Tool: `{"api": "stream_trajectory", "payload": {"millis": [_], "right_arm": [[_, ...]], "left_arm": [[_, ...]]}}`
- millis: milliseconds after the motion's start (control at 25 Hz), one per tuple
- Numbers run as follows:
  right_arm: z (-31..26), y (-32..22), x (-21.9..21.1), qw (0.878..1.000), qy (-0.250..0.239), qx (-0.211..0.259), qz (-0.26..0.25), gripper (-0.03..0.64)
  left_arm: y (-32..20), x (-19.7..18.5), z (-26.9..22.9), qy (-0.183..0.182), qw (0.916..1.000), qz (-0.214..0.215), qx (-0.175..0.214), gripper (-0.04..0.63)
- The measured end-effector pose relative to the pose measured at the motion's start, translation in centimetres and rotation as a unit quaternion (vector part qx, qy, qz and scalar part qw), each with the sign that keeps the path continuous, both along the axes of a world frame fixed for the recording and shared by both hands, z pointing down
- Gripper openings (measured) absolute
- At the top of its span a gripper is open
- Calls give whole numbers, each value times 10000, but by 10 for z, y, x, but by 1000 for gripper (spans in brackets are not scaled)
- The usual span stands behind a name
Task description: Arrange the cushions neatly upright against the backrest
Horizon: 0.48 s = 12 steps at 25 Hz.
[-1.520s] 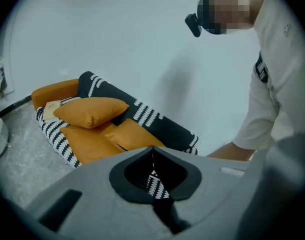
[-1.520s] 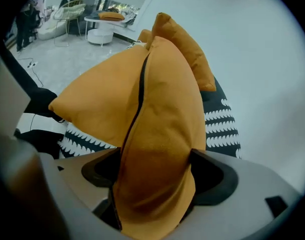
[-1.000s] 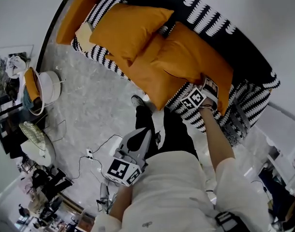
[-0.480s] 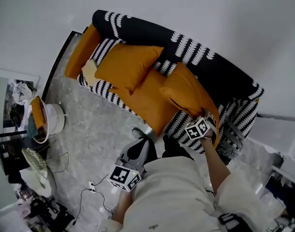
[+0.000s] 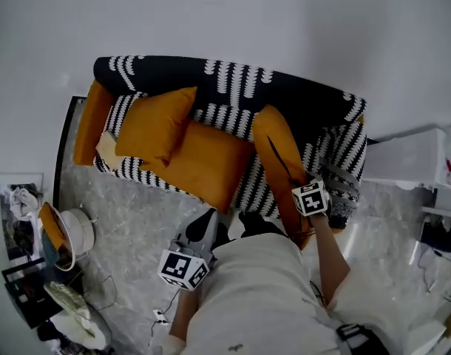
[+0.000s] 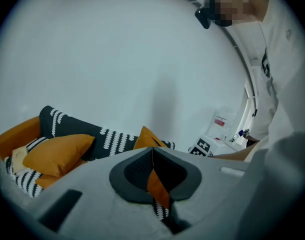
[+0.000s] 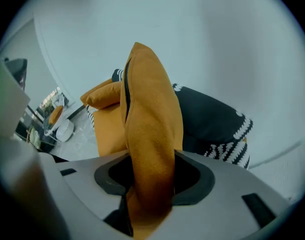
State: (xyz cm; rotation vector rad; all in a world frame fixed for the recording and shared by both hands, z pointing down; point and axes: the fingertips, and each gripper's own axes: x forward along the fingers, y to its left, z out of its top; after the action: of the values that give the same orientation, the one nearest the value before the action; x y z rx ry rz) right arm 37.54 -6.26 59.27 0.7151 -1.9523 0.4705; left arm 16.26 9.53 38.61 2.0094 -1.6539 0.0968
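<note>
A black-and-white patterned sofa (image 5: 233, 87) has an orange seat pad. One orange cushion (image 5: 155, 123) leans against the backrest at the left end. My right gripper (image 5: 312, 198) is shut on the lower edge of a second orange cushion (image 5: 279, 154) and holds it up on edge over the sofa's right end. Its jaws have just been closing on the fabric. In the right gripper view that cushion (image 7: 150, 129) fills the gap between the pads. My left gripper (image 5: 192, 246) is shut on nothing, low by my legs, apart from the sofa.
A white cabinet (image 5: 403, 157) stands right of the sofa. A round white side table (image 5: 66, 231) and cluttered furniture sit at the lower left. A small cream pillow (image 5: 107, 145) lies at the sofa's left end. Cables (image 5: 163, 318) trail on the marble floor.
The right gripper has risen and rolled, lifting the right cushion from lying flat on the seat to standing on edge. The left gripper rose slightly. The sofa looks farther off.
</note>
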Motion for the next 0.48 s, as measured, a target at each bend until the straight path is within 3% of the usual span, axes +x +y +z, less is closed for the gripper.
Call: {"api": "stream_trajectory", "payload": {"millis": [280,480], "right_arm": [[13,-1,76,9856,-1042,-692,1135,183],[50,-17,126,9770,-1112,-763,1650,184]], "left_arm": [[-17,30,8,-47,9970,750,-209,14],[-20,51,12,-281,9911,1229,-437,14]]}}
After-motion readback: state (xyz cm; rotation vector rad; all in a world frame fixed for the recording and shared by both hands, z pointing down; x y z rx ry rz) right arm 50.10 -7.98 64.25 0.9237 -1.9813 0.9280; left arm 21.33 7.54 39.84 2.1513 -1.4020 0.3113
